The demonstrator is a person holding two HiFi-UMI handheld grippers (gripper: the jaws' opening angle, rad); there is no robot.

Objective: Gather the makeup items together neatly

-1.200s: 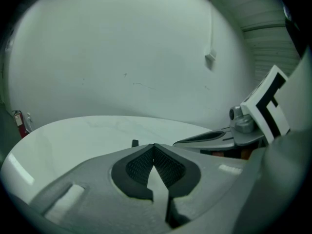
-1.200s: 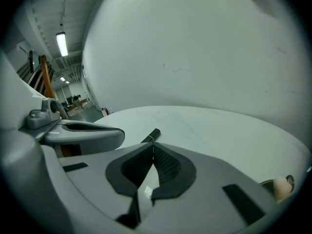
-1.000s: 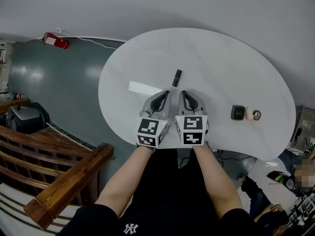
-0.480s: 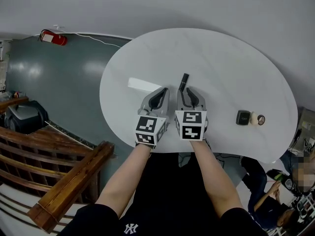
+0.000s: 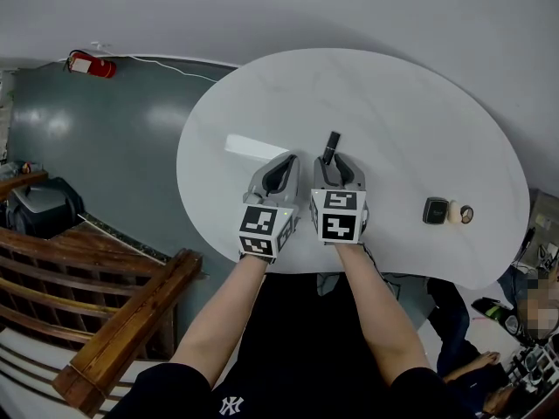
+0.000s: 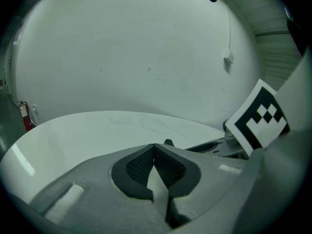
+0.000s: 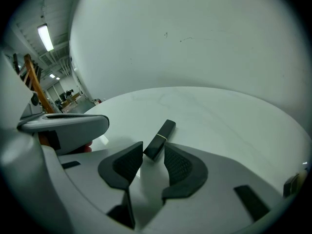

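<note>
A black lipstick tube (image 5: pixel 330 146) lies near the middle of the white oval table (image 5: pixel 393 103). In the right gripper view the tube (image 7: pixel 161 138) points away from me, its near end just between the tips of my right gripper (image 7: pixel 152 148). Those jaws are opening and the pads stand clear of the tube. My left gripper (image 5: pixel 281 171) rests beside it on the left, shut and empty (image 6: pixel 154 146). A black compact (image 5: pixel 435 209), a beige sponge (image 5: pixel 452 212) and a small round item (image 5: pixel 466 213) sit together at the table's right.
The table's near edge runs just under my forearms. A wooden railing (image 5: pixel 113 321) is at lower left and a red fire extinguisher (image 5: pixel 90 65) on the floor at far left. A person sits at lower right beyond the table.
Both grippers have moved forward. The right gripper's tips have reached the lipstick's near end, and its jaws have gone from shut to parted. The left gripper stayed shut.
</note>
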